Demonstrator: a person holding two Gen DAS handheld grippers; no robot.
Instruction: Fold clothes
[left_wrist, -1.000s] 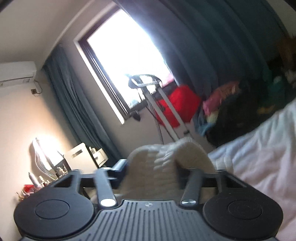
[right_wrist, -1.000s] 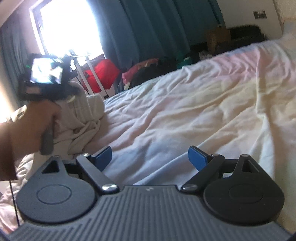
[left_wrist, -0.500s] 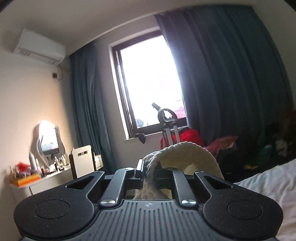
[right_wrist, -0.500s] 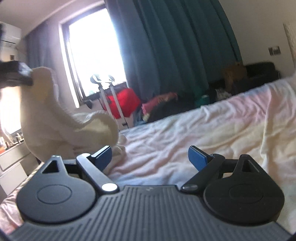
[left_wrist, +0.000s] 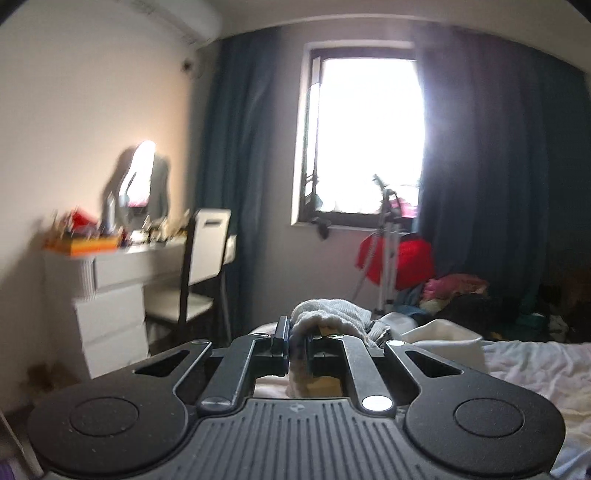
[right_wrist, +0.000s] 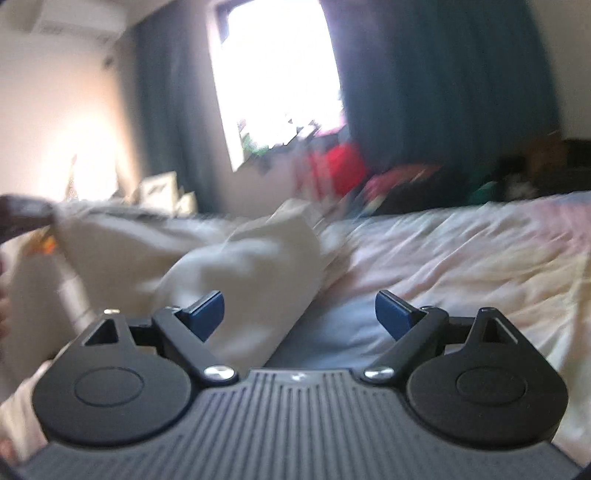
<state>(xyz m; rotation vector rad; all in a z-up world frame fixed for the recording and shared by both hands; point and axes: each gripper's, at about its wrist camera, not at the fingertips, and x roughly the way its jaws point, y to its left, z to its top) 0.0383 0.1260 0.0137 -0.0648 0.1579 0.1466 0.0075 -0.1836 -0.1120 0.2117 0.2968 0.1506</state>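
left gripper (left_wrist: 297, 345): clamped on knit (left_wrist: 332, 314), raised off bed (right_wrist: 461, 251) to hang loose | right gripper (right_wrist: 299, 314): wide open, empty, free for another edge

- You are looking at a bright window (left_wrist: 365, 144) that is glaring between dark teal curtains (left_wrist: 491, 166).
- An air conditioner (left_wrist: 177, 18) is sitting high on the wall.
- A white dresser (left_wrist: 110, 295) is carrying blurred clutter and a mirror (left_wrist: 138, 177).
- A white chair (left_wrist: 199, 266) is standing at it.
- A red bag (left_wrist: 410, 262) is hanging behind a metal stand (left_wrist: 384, 251).
- A rumpled bed sheet (right_wrist: 461, 251) is covering the bed.
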